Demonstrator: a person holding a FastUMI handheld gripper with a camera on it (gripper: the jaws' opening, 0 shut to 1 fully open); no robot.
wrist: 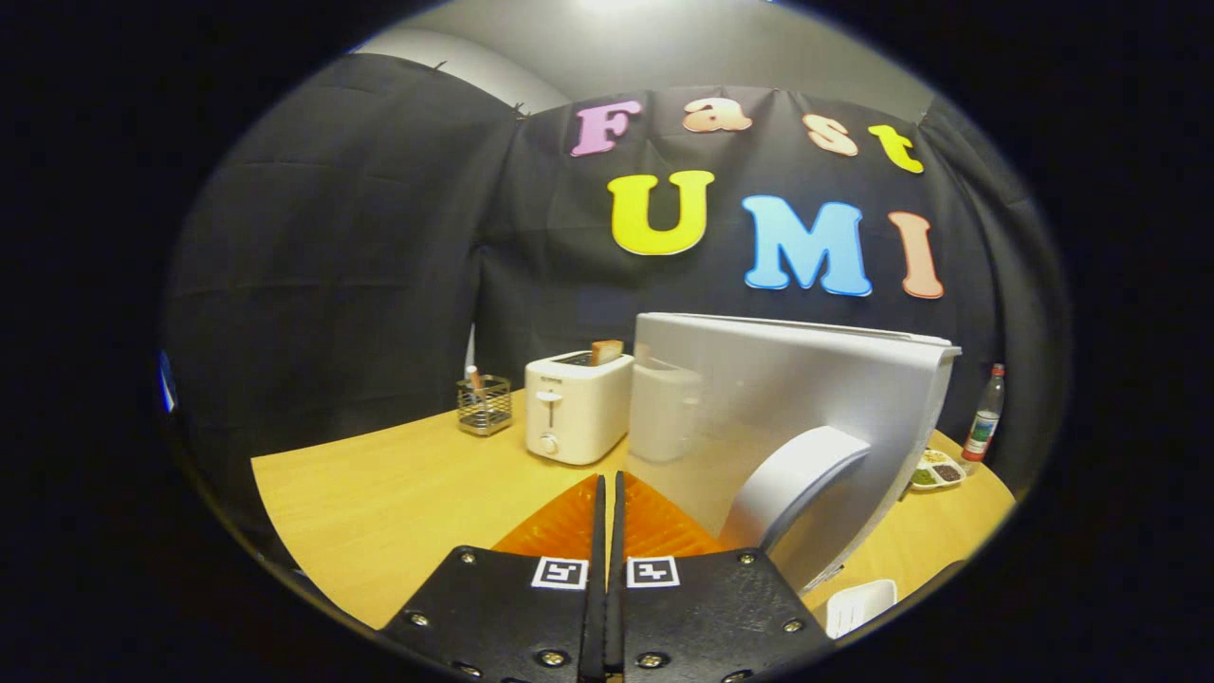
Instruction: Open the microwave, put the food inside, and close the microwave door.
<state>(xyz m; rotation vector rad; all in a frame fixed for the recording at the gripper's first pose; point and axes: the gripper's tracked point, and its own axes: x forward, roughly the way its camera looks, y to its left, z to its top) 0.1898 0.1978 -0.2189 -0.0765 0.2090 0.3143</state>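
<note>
1. We see a pale silver-white microwave door [797, 398] with a mirror-like sheen and a white handle [792, 479].
2. The toaster [577, 408] is cream white, with golden-brown toast [607, 352].
3. The table [379, 503] is honey-yellow wood.
4. The wire basket [485, 405] is grey metal.
5. The bottle [984, 415] carries a red label.
6. The gripper [608, 489] bears black-and-white square markers.

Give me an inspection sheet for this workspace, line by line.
Surface: wooden table, bare just left of the fingers.
Job's things: microwave door stands open, just right of the fingertips; tray of food beyond it.
Clutter: white toaster holding toast; wire basket; bottle; white dish.
Grippers: gripper shut, holding nothing.
Cables: nothing seen.
Surroundings: black cloth wall.
</note>
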